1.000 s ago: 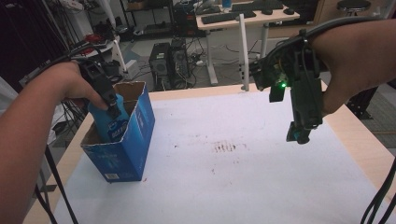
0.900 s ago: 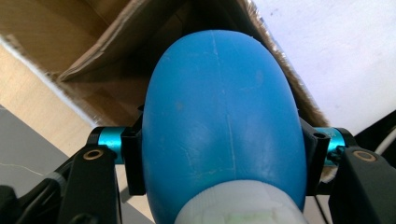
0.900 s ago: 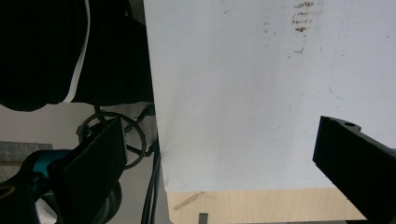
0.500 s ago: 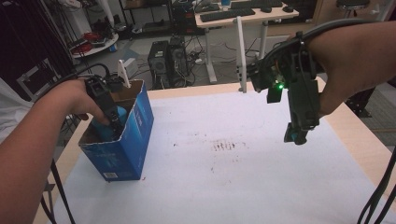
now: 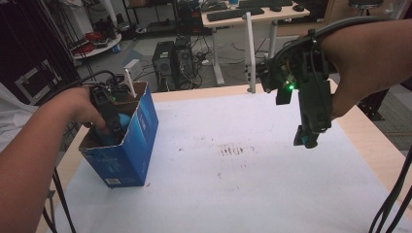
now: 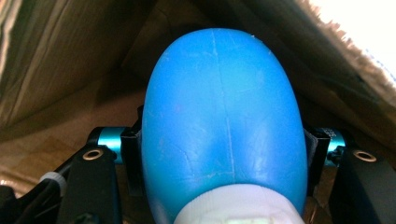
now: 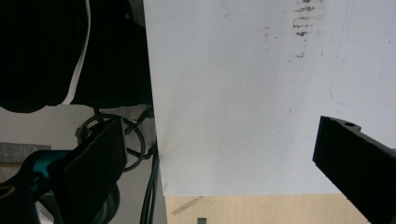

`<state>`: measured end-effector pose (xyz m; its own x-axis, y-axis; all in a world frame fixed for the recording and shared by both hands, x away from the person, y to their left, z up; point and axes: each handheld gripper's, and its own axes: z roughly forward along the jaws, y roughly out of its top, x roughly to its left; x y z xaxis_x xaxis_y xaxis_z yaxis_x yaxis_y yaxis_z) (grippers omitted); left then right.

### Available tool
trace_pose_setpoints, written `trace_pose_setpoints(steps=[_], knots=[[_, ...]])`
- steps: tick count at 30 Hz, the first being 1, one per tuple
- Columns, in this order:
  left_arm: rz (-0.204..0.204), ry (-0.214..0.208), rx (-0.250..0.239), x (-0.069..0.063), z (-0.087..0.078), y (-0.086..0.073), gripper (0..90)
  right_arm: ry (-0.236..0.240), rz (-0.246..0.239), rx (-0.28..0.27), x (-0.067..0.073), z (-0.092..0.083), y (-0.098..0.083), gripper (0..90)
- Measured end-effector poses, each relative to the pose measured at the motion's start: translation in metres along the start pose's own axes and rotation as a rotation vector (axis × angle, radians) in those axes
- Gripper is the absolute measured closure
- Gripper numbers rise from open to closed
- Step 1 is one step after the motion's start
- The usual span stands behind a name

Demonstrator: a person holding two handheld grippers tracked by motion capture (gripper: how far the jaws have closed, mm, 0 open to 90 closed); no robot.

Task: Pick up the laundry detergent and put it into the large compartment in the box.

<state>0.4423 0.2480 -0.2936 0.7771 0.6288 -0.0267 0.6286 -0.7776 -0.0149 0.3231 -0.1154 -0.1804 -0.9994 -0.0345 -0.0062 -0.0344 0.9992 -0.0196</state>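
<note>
Blue bottle (image 6: 219, 121), smooth and white-capped, clamped in left gripper (image 6: 219, 158) fingers; right gripper (image 7: 219, 158) fingers wide, empty.

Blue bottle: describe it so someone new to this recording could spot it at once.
On the white table, find the open blue box near the left edge. The blue bottle sits inside it, clamped by the left gripper. It is smooth, rounded, glossy blue with a white end, unlike the brown cardboard around it.

Glossy smooth blue plastic bottle (image 6: 219, 121), rough matt brown cardboard box (image 5: 145, 131); matt white tabletop (image 5: 252, 184)
</note>
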Motion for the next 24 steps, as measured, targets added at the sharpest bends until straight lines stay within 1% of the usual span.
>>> trace_pose_setpoints(steps=[2,6,7,12,13,15,17,19,21,24], knots=[[0.001,-0.001,0.001,0.0,0.0,0.0,37.1,-0.001,0.0,-0.001,0.0,0.0,0.0,2.1],[-0.01,-0.008,-0.004,0.001,0.0,0.0,36.8,0.003,0.001,0.0,0.0,-0.001,0.0,2.1],[-0.002,-0.009,0.001,0.001,0.0,0.0,36.6,-0.002,0.0,0.003,0.0,-0.001,0.0,2.1],[-0.004,-0.02,-0.007,0.001,0.0,-0.001,32.7,-0.001,0.004,0.001,0.0,-0.001,0.0,2.1],[0.0,-0.014,-0.007,0.001,-0.001,-0.001,31.6,-0.001,0.004,0.001,0.0,-0.001,0.0,2.1],[-0.007,-0.006,-0.02,0.001,-0.003,-0.002,30.5,-0.002,0.005,0.0,0.0,-0.002,0.0,2.1],[-0.009,-0.013,-0.03,0.001,-0.006,-0.003,30.0,-0.002,0.005,-0.001,0.0,-0.002,0.0,2.1],[-0.002,-0.01,-0.026,0.001,-0.009,-0.004,29.8,-0.001,0.005,0.0,0.0,-0.001,-0.001,2.1],[-0.005,-0.009,-0.026,0.001,-0.011,-0.004,29.3,0.0,0.004,0.0,-0.001,-0.001,-0.001,2.1],[-0.006,0.001,-0.029,0.0,-0.014,-0.005,27.5,-0.002,0.007,0.0,0.0,-0.001,0.0,2.1]])
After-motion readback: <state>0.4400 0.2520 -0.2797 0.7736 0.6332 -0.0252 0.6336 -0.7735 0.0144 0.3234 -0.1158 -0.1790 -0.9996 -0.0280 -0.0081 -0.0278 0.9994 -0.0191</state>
